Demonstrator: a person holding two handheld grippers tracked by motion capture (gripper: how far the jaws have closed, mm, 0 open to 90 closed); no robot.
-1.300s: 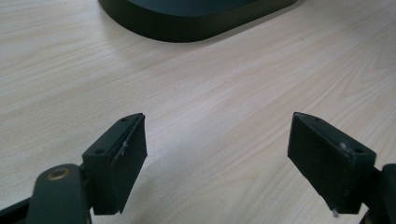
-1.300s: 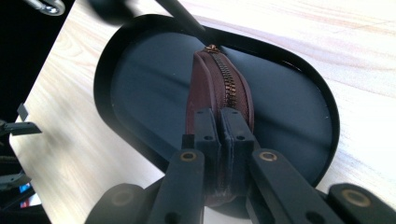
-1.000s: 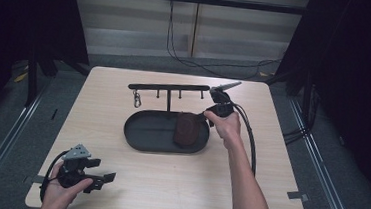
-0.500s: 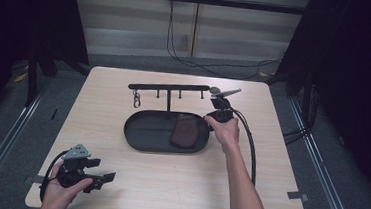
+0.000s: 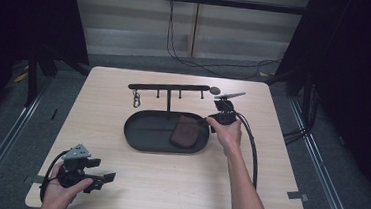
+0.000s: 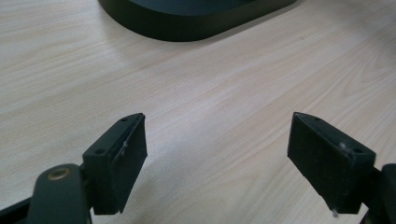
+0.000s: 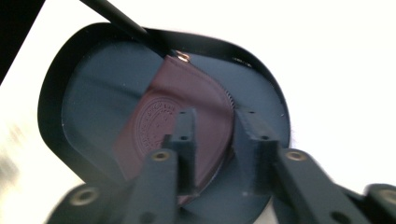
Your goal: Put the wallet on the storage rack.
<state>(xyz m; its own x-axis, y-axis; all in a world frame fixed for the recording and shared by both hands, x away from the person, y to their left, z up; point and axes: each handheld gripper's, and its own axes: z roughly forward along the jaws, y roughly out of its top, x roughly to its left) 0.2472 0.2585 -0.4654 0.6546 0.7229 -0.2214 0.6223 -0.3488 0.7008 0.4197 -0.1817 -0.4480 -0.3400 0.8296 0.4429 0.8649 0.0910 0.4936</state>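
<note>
A brown leather pouch (image 5: 185,131) with a round stamped seal (image 7: 159,122) lies flat in the right part of a black oval tray (image 5: 141,131). My right gripper (image 5: 205,122) reaches in over the tray's right rim. Its jaws have just been opening. In the right gripper view they (image 7: 215,113) straddle the pouch's zipped edge with a gap on the right side, so nothing is pinched. My left gripper (image 5: 103,181) rests low at the table's front left corner, jaws wide open (image 6: 217,121) over bare wood, with the tray's wall (image 6: 187,23) ahead of it.
Behind the tray stands a black bar rack (image 5: 169,89) with short pegs; a small metal clip (image 5: 136,99) hangs near its left end. A cable (image 5: 250,144) trails from the right gripper along the forearm. The light wooden table (image 5: 279,157) ends close behind the rack.
The right gripper came down with the pouch, which went from hanging over the tray to lying flat in it. Its jaws have parted. The left hand has stayed put.
</note>
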